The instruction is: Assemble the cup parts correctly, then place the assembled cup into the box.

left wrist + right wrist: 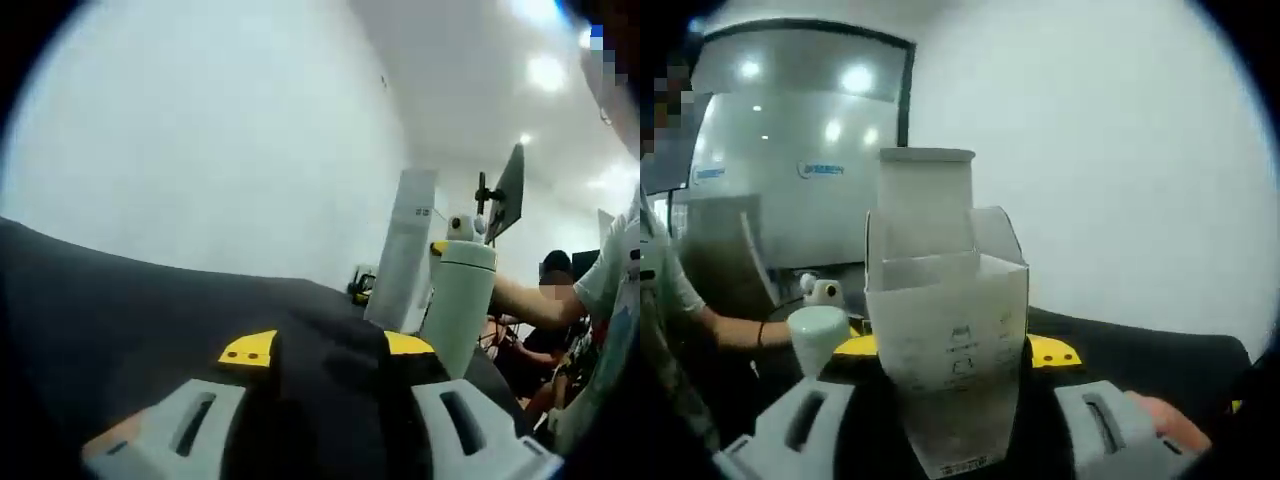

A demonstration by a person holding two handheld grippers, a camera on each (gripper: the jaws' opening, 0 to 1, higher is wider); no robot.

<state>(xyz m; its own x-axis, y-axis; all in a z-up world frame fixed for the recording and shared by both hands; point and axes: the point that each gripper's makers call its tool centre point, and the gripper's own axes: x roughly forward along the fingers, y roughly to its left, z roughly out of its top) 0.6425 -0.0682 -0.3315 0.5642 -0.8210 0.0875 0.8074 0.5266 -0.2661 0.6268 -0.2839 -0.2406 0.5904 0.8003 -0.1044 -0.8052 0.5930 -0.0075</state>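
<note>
Left tool: low over the black desk, jaws spread apart, gripping nothing.
Right tool: level, jaws clamped on the base of the white box.
Box: upright, top flaps open, just ahead of the right camera; seen beyond the left tool as a tall white carton.
Cup: white, upright, lidded, just beside the box on the desk.
Person's forearm: stretched toward the cup from behind.

A black table spreads ahead of the left jaws — dark and matte. On it, ahead to their right, stand the box and cup, close together.
</note>
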